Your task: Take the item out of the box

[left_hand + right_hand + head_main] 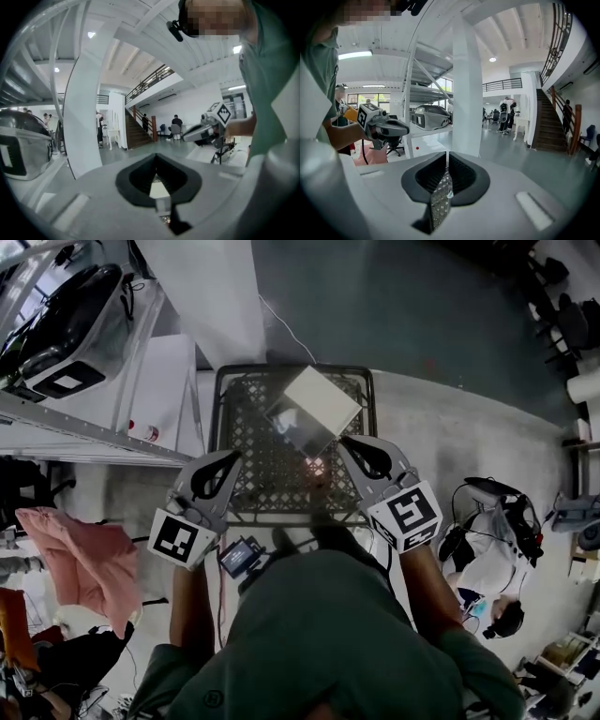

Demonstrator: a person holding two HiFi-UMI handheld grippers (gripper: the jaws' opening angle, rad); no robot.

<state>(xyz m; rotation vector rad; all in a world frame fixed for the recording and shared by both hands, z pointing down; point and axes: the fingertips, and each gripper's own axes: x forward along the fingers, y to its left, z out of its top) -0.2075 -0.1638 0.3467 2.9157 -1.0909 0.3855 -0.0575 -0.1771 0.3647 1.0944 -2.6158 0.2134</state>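
Note:
A pale cardboard box (319, 401) lies tilted on the far part of a black mesh-topped stand (255, 474), with a shiny see-through part at its near left corner. What is inside it I cannot make out. My left gripper (232, 457) hovers over the stand's near left side, shut and empty. My right gripper (345, 442) is close to the box's near corner, shut with nothing between its pads. In the left gripper view the jaws (156, 157) meet at the tips, with a white patch below them. In the right gripper view only mesh shows under the closed jaws (447, 155).
A white shelf (103, 442) with a black-and-white machine (66, 334) stands at the left. A white pillar (216, 296) rises behind the stand. A pink cloth (80, 554) lies at the lower left. Headsets and cables (497, 531) lie on the floor at the right.

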